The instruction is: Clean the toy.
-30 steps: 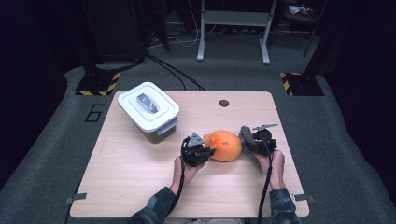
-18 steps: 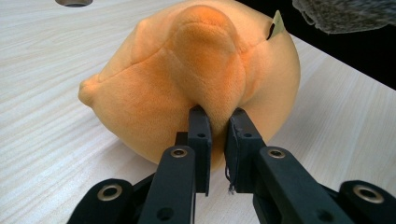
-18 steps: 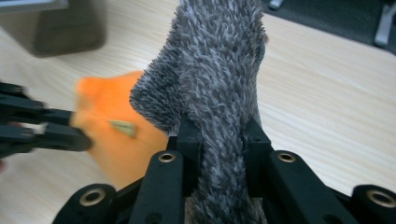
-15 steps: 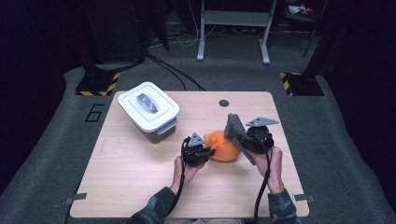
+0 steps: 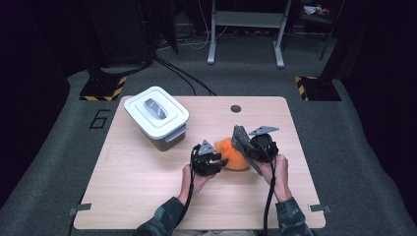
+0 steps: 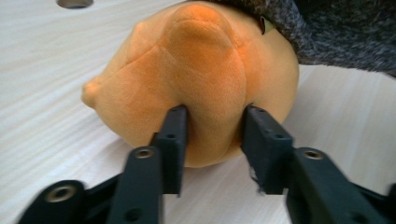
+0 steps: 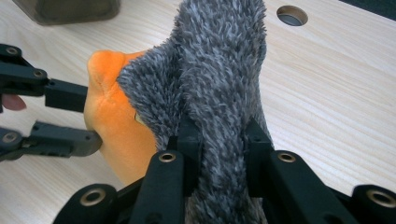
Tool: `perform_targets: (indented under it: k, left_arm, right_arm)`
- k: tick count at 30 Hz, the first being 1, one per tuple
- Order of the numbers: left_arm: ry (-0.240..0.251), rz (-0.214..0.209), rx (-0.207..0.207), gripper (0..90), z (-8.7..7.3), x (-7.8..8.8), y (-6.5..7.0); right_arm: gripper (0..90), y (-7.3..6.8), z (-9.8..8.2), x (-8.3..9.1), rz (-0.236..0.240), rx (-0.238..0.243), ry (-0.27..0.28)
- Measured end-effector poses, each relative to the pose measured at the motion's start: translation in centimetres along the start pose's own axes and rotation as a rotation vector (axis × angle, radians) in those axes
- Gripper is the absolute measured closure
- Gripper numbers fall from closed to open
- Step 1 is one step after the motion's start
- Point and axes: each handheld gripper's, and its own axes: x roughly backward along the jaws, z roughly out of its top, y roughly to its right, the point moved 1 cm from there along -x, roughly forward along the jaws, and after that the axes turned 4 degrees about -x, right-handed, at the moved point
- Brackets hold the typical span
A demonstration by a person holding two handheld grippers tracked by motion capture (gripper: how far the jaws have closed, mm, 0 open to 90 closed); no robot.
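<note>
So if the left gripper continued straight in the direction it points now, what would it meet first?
The orange plush toy. The left gripper already has its fingers on either side of a fold of it; whether they press it is unclear.

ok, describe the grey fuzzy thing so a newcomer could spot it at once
Start at the wooden table and go to the orange plush toy near its middle, between the two grippers. The grey fuzzy piece rises from the toy's right side, pinched in the right gripper. It alone is shaggy and dark grey; the toy is smooth orange.
</note>
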Motion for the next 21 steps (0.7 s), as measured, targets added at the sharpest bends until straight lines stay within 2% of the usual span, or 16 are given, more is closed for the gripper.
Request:
perform_targets:
  k: [3, 7, 9, 12, 15, 16, 21]
  left_arm:
    - [-0.014, 0.052, -0.049, 48.7, -0.1, -0.1, 0.3]
    - [-0.012, 0.064, -0.084, 46.7, -0.3, -0.4, 0.3]
    - [-0.014, 0.067, -0.111, 51.3, -0.2, -0.7, 0.5]
    - [-0.020, 0.079, -0.157, 64.9, -0.1, -0.9, 0.9]
    - [-0.010, 0.079, -0.143, 75.5, -0.2, -1.0, 0.8]
    - [-0.001, 0.073, -0.124, 77.6, -0.2, -1.1, 0.8]
    - [0.003, 0.056, -0.072, 81.2, 0.2, -0.7, 0.5]
  right_arm:
    - [74.6, 0.1, 0.0, -0.1, 0.004, -0.012, -0.003]
    - [74.5, 0.1, 0.1, -0.3, 0.006, -0.014, -0.003]
    - [74.5, 0.2, 0.1, -0.4, 0.006, -0.013, -0.001]
    - [74.6, 0.4, 0.1, -0.7, 0.006, -0.014, 0.005]
    - [74.6, 0.5, 0.1, -0.8, 0.009, -0.023, 0.004]
    - [74.6, 0.6, 0.1, -0.8, 0.013, -0.028, 0.007]
    - [74.5, 0.7, 0.1, -0.1, 0.023, -0.033, 0.034]
